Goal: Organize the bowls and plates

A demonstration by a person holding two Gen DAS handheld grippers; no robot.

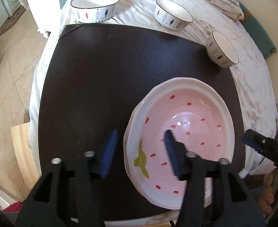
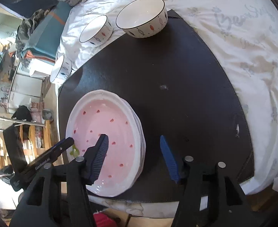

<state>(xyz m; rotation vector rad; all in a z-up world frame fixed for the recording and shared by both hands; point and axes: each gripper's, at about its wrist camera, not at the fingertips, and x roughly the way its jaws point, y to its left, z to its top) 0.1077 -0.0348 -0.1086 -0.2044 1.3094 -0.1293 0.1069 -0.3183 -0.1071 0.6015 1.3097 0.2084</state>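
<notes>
On the dark mat (image 1: 104,79) spread over the white bedsheet (image 2: 243,43), near its front edge, sits your stack of pink strawberry plates (image 1: 182,117); extra white rims peek out along one side, but how many plates lie under the top one is hard to count. Your left gripper (image 1: 140,147) hangs over the stack's left rim with jaws parted, one blue finger over bare mat, the other above the pink well, nothing pinched; whether a tip grazes the glaze you can't tell. Your right gripper (image 2: 133,151) straddles the opposite rim the same way, jaws apart, gripping nothing; in the left wrist view only its tip pokes in at the right edge, with some fingers of your hand cut off below it. Three fish-pattern bowls lie beyond the mat: the large bowl (image 2: 141,16) at the far corner, overlapping the mat edge, the middle bowl (image 2: 96,30) on the sheet, the small bowl (image 2: 60,69) tilted at the mat's side, its base hidden. Room clutter at the frame edges is too warped to name.
</notes>
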